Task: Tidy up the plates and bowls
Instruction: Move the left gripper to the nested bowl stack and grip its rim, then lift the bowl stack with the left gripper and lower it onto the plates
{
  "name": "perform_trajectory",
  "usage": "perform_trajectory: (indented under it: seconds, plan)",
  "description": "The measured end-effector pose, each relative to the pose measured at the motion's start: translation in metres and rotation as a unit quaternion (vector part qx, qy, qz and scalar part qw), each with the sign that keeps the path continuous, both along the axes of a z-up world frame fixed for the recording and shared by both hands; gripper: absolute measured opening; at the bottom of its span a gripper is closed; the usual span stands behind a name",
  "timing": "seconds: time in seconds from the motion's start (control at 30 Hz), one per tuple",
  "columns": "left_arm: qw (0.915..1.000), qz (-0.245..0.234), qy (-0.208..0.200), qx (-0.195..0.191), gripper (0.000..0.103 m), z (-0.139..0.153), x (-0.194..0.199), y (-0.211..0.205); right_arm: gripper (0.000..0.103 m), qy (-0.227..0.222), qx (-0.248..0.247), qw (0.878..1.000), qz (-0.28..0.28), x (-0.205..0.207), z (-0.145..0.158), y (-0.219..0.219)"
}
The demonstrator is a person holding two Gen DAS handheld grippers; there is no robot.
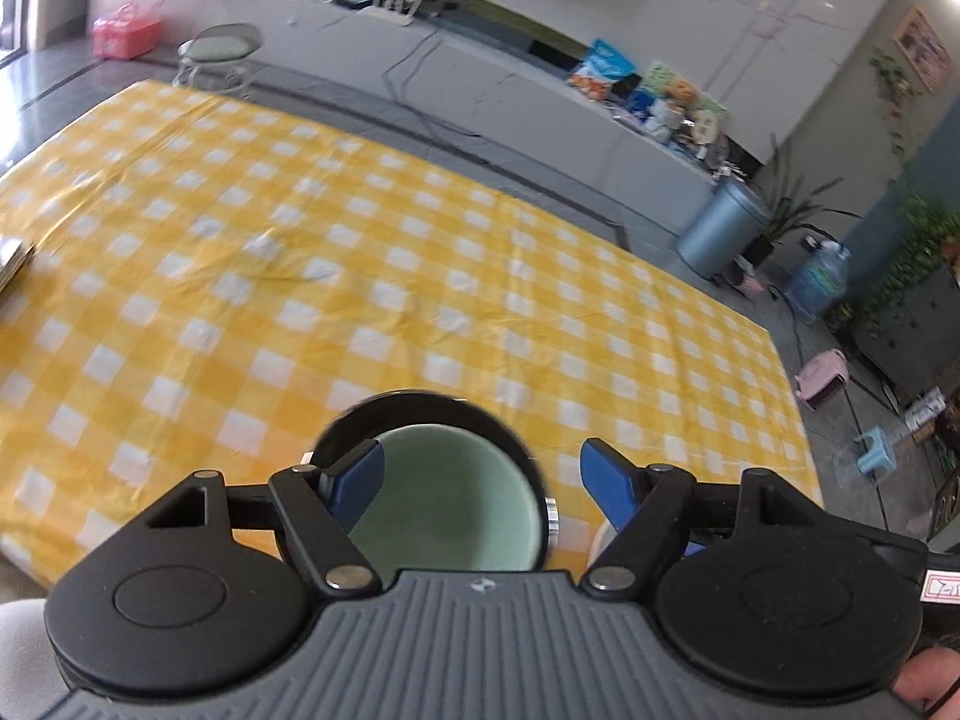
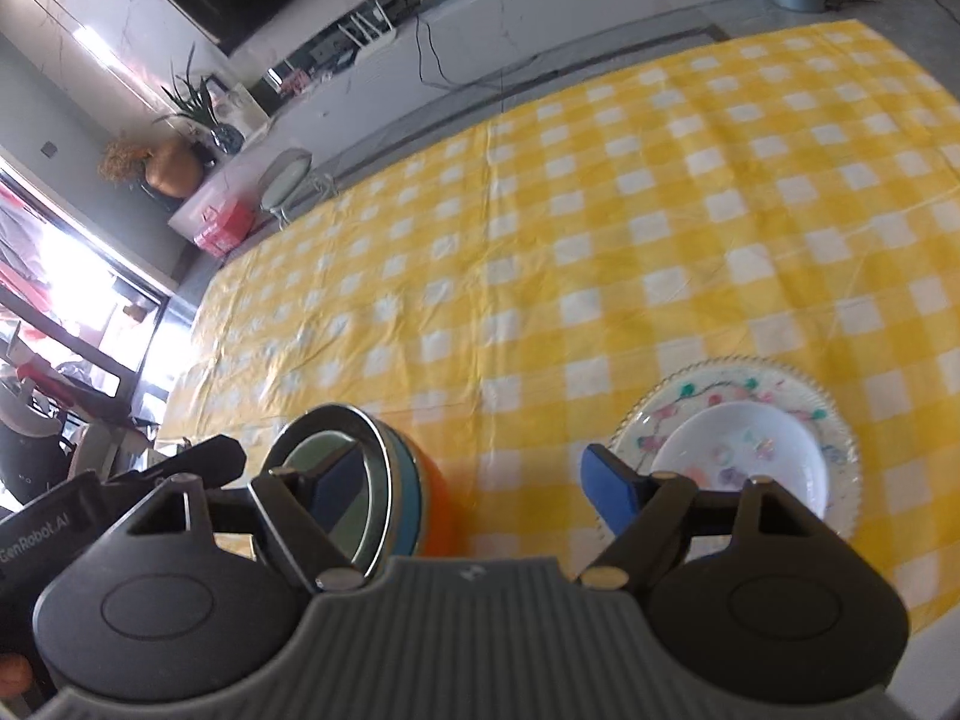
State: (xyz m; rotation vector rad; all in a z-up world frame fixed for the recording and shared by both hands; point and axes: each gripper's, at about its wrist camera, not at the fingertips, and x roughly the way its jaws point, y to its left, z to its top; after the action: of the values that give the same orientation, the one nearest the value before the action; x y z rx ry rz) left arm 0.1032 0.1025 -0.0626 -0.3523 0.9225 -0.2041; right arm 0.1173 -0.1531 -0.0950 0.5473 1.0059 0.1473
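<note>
A stack of nested bowls with a pale green inside and a dark metal rim (image 1: pixel 456 498) sits on the yellow checked tablecloth (image 1: pixel 360 252) right under my left gripper (image 1: pixel 480 468), which is open, its left finger over the bowl. In the right wrist view the same stack (image 2: pixel 372 480) shows blue and orange outer bowls. My right gripper (image 2: pixel 474 480) is open, between the stack and a white bowl (image 2: pixel 744 456) that rests on a patterned plate (image 2: pixel 840 420) at the right.
The table's near edge runs just below both grippers. A dark flat object (image 1: pixel 12 258) lies at the table's left edge. A stool (image 1: pixel 219 54), a grey bin (image 1: pixel 720 228) and a long counter stand beyond the table.
</note>
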Motion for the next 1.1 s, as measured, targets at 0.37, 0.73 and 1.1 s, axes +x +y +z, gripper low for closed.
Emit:
perform_trajectory:
  seconds: [0.37,0.73,1.1]
  plan:
    - [0.9971,0.023,0.069,-0.021,0.077,-0.032,0.017,0.044,0.073,0.066,0.026,0.997,0.035,0.030,-0.034,0.049]
    - [0.9905,0.032,0.125,-0.047,0.060,-0.066,0.027,0.049,0.060,0.118,0.025,0.992,0.029,0.048,-0.061,0.064]
    - [0.9894,0.031,0.142,-0.007,0.046,-0.075,0.031,0.039,0.045,0.139,0.034,0.989,0.030,0.052,-0.078,0.069]
